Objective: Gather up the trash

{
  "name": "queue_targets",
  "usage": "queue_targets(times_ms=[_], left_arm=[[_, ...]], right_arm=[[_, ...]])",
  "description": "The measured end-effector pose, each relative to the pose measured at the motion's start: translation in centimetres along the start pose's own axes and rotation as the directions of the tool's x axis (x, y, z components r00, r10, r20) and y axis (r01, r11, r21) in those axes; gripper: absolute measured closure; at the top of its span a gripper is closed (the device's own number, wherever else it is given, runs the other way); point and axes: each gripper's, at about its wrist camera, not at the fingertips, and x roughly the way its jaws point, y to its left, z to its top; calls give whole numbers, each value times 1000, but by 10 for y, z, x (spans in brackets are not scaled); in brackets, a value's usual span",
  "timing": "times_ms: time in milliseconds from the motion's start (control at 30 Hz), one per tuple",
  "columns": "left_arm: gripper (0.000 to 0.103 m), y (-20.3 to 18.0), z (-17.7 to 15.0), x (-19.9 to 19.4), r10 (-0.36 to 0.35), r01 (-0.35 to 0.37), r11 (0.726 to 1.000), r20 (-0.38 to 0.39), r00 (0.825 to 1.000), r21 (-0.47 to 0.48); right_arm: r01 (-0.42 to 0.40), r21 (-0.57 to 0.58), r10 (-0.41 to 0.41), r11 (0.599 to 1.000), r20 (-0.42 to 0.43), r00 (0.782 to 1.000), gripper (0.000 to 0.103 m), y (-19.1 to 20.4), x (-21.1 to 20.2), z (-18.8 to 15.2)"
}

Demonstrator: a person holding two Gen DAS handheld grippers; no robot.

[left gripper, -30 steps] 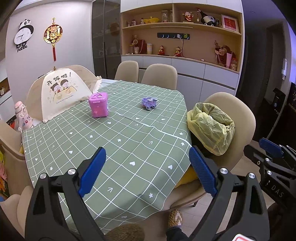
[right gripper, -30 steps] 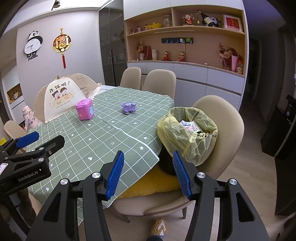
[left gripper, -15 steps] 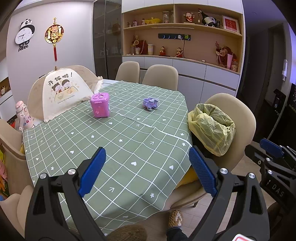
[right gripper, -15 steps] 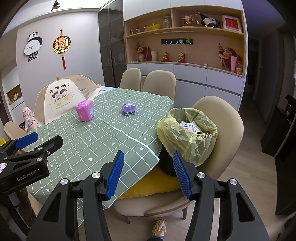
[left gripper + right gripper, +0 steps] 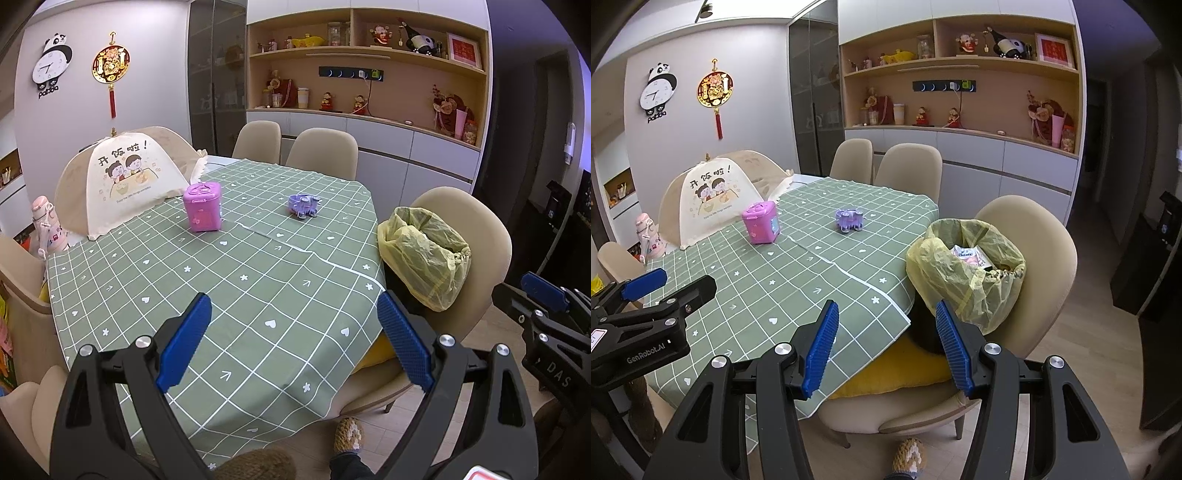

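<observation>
A bin lined with a yellow bag [image 5: 964, 273] stands on a beige chair [image 5: 1049, 251] at the table's right side; wrappers [image 5: 967, 254] lie inside it. The same bin [image 5: 424, 258] shows in the left wrist view. My left gripper [image 5: 293, 339] hangs open over the near part of the green checked tablecloth [image 5: 221, 280], nothing between its blue pads. My right gripper [image 5: 886, 347] is open too, hovering over the cloth's corner just in front of the bin. A pink box [image 5: 203, 208] and a small purple toy [image 5: 303, 205] sit farther back on the table.
A cream mesh food cover [image 5: 122, 181] stands at the table's far left, a pink bottle [image 5: 46, 230] beside it. Beige chairs [image 5: 321, 149] line the far side. A yellow cushion [image 5: 886, 373] lies on the bin's chair. A slippered foot [image 5: 910, 458] is on the floor below.
</observation>
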Motion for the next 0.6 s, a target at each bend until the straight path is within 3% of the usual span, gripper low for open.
queue_targets(times_ms=[433,600], left_arm=[[16,-3,0,7,-4,4,1000,-7,1000,13],[16,3,3,34,-18,17,1000,-64,998,-15]], right_arm=[[3,7,-3,1000,-5,1000,51,-2,5,1],[-5,11,5,1000,-39,999,51,-5,29,9]])
